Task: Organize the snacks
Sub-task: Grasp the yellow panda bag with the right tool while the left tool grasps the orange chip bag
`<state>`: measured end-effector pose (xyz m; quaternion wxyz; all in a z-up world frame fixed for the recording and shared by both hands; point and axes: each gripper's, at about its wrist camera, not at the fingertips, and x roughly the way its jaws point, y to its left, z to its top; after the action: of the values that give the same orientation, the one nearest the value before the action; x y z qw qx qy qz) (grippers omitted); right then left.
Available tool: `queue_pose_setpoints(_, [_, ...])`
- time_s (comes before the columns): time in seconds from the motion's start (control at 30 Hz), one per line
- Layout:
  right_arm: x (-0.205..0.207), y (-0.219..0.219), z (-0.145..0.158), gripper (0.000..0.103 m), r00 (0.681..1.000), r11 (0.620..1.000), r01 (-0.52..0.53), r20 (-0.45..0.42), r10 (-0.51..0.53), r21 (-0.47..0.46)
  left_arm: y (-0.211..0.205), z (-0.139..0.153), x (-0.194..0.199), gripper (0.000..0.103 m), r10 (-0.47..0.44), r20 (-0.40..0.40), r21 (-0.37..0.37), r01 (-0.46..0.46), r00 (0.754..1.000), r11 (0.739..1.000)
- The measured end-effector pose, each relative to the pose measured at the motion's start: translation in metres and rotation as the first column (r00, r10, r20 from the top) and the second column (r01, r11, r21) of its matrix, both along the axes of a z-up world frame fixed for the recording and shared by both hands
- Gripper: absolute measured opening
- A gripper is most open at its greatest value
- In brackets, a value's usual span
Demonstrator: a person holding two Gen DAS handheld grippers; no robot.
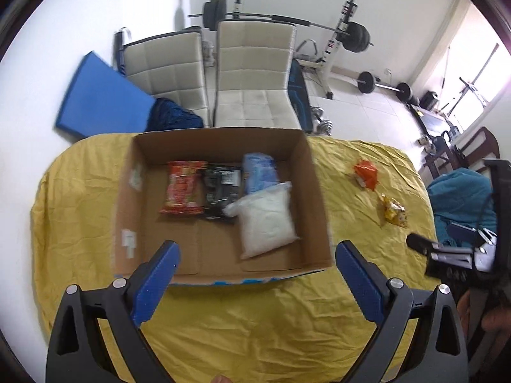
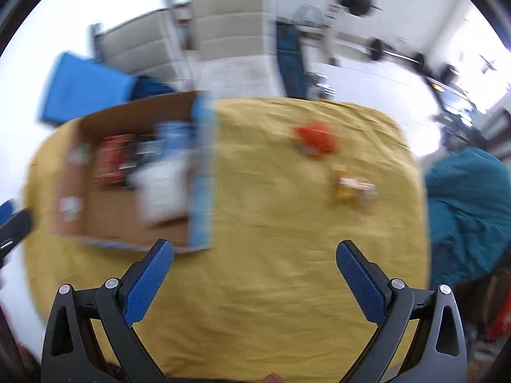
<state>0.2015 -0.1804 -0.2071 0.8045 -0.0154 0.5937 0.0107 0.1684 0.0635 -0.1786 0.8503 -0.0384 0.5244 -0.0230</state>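
An open cardboard box [image 1: 314, 191] sits on the yellow-covered table [image 1: 255, 319]. Inside it lie a red snack bag [image 1: 183, 188], a black packet [image 1: 220, 188], a blue packet [image 1: 258, 172] and a white bag [image 1: 268, 220]. To the right of the box, an orange snack packet [image 1: 365, 174] and a yellow one [image 1: 394, 214] rest on the cloth. My left gripper [image 1: 257, 255] hangs open and empty over the box's near edge. In the blurred right wrist view, my right gripper [image 2: 254, 255] is open and empty above bare cloth, with the box [image 2: 201, 175] to its left and the orange packet [image 2: 316, 140] and yellow packet [image 2: 351, 186] ahead.
Two beige chairs [image 1: 255, 73] stand behind the table, with a blue mat [image 1: 99, 95] against the wall. Barbells and a weight rack [image 1: 338, 32] fill the room beyond. A teal cloth [image 2: 469, 207] lies off the table's right edge.
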Motion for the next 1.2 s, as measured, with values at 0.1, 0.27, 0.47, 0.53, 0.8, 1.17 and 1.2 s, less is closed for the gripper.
queue_pose_setpoints(0.1, [0.029,-0.077,-0.030,0.103,0.988,0.990,0.139,-0.058,-0.140,-0.015,-0.049,-0.016,0.024,0.100,-0.044,-0.023,0.000,0.044,0.999,0.999])
queue_pose_setpoints(0.27, [0.077,-0.181,-0.099,0.103,0.910,0.913,0.387,-0.213,-0.356,0.127,-0.116,-0.053,0.071,0.100,-0.092,-0.117,-0.031,0.089,0.989,0.996])
queue_pose_setpoints(0.47, [0.124,-0.211,-0.191,0.094,0.839,0.850,0.493,-0.359,-0.409,0.185,-0.180,-0.094,0.126,0.100,-0.119,-0.188,0.052,0.131,0.975,0.990])
queue_pose_setpoints(0.53, [0.134,-0.210,-0.215,0.088,0.828,0.852,0.491,-0.403,-0.391,0.183,-0.196,-0.106,0.142,0.100,-0.126,-0.204,0.081,0.145,0.971,0.986])
queue_pose_setpoints(0.8, [0.142,-0.214,-0.225,0.055,0.865,0.907,0.388,-0.405,-0.296,0.164,-0.242,-0.142,0.198,0.100,-0.230,-0.265,0.096,0.262,0.937,0.960])
queue_pose_setpoints(1.17, [0.156,-0.270,-0.231,0.050,0.862,0.914,0.360,-0.443,-0.248,0.189,-0.328,-0.218,0.264,0.100,-0.421,-0.457,0.131,0.528,0.783,0.839])
queue_pose_setpoints(1.2, [0.157,-0.270,-0.233,0.051,0.861,0.914,0.359,-0.447,-0.244,0.192,-0.334,-0.227,0.266,0.100,-0.430,-0.477,0.142,0.550,0.766,0.823])
